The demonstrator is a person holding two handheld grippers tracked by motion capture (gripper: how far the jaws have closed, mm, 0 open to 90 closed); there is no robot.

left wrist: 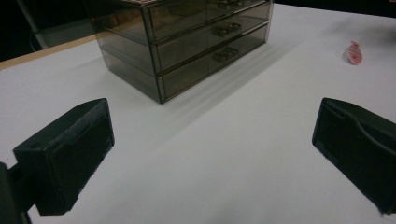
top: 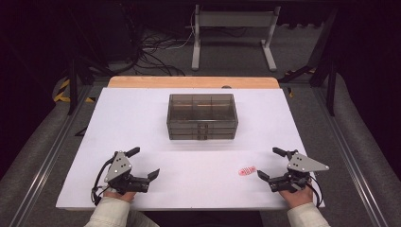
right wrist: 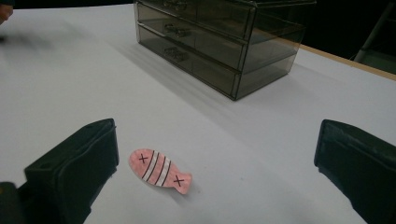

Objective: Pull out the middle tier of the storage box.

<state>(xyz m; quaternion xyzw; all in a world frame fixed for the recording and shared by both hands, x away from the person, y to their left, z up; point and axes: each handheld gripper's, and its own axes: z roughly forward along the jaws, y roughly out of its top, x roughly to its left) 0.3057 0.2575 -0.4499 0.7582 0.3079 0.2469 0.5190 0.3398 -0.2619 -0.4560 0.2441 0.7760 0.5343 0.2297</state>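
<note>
Fish-shaped pink piece (right wrist: 159,171) lies flat on the white desk (top: 189,184), just ahead of the right gripper (top: 272,163), nearer its left jaw. Right gripper: jaws wide apart, nothing held. Left gripper (top: 144,162): jaws wide apart, empty, resting at the near edge. Farther back, a smoky three-drawer organiser (top: 202,116) stands mid-desk, drawers closed.

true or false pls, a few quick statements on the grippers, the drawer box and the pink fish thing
1. The flat pink fish-shaped piece with stripes lies on the white table near the right gripper. True.
2. The left gripper is clamped on the fish. False: its jaws stand open, nothing between them.
3. The smoky transparent plastic drawer box has three tiers of drawers. True.
4. One drawer is pulled out. False: all look pushed in.
5. The fish sits on the box. False: on the table.
</note>
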